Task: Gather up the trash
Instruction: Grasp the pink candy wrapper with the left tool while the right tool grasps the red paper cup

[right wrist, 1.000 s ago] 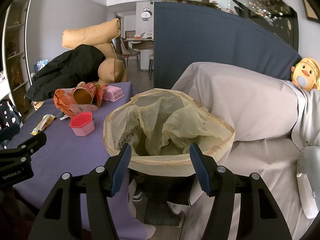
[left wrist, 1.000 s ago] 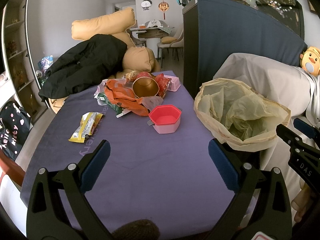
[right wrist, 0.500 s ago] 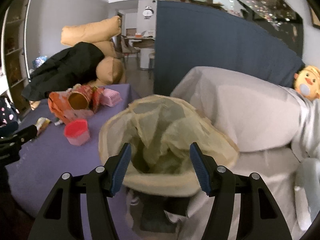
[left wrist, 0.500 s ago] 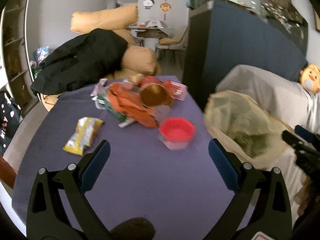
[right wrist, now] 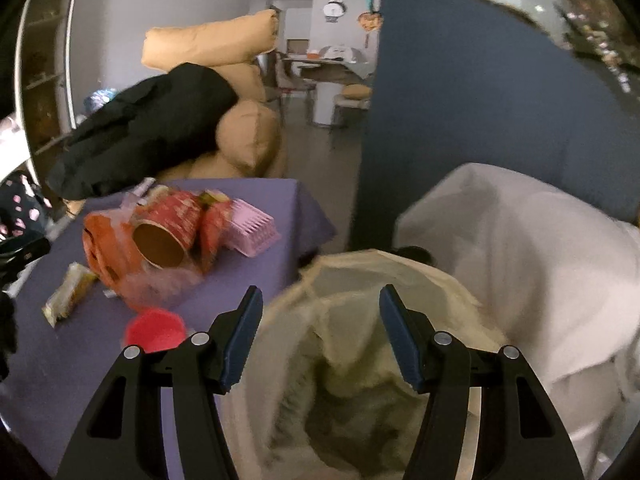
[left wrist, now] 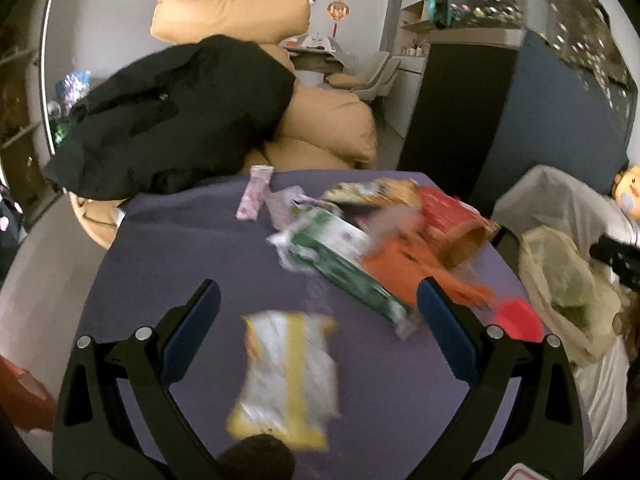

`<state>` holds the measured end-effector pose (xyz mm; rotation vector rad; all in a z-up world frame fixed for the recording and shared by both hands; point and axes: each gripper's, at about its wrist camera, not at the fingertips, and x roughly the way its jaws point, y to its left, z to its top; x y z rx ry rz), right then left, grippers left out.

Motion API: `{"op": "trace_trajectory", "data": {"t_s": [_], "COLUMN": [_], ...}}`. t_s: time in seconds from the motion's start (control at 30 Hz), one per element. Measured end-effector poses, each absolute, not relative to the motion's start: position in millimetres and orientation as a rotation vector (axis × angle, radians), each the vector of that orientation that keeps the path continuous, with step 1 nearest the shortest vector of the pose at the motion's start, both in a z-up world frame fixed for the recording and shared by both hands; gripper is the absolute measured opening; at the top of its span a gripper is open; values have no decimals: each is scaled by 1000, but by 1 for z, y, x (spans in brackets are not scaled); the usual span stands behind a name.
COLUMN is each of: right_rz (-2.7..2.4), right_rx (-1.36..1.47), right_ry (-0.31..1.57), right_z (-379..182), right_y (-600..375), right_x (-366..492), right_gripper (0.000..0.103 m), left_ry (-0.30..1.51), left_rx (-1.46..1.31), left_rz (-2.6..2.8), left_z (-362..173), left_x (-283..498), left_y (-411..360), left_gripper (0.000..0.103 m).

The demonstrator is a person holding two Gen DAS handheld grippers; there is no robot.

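While nothing looks bagged yet, your left gripper [left wrist: 318, 312] hangs wide open and empty over the yellow wrapper [left wrist: 288, 376] on the purple table [left wrist: 180, 240]; your right gripper [right wrist: 320, 332], also agape and empty, sits above the trash bag [right wrist: 360, 400]; the wrapper pile [left wrist: 360, 248] and red cup [right wrist: 154, 330] remain.
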<state>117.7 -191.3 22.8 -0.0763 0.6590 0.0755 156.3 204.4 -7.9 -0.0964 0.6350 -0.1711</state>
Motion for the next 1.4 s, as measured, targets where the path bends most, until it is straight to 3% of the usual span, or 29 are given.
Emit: {"op": "trace_trajectory", "data": {"t_s": [0.2,0.27,0.4,0.63,0.67,0.7,0.8,1.17,1.4], "right_rz": [87,118,22,26,26,27,34,192,350], "right_rx": [-52,-44,-147,-131,-136,-147,-171,-161,-97], "right_ry": [722,810,785,792,791,794,813,782,811], "right_z": [15,7,1,-2,-2,-4,-10,1,7], "right_y": [-178,-174,-169,-179,-178,-176,-166,-117,-61], "right_x": [156,174,187,207,209,212,219,220,240], "right_gripper": [57,51,51,51,51,51,51,51,51], "left_ry": [676,704,792,886,895,908,902,853,887], "left_rx": [-193,-173,-131,-122,-132,-145,-171,-261,-257], "left_rz": [-148,-122,-135,-170,-176,-183,-181,-290,-354], "left_z": [-16,-24,-44,-66,-69,-72,-76,-37,-47], "left_x": [242,276,327,385,387,389,396,312,279], "left_y": [248,250,251,249,249,248,255,253,239], "left_gripper": [94,93,74,60,50,34,17,15,15]}}
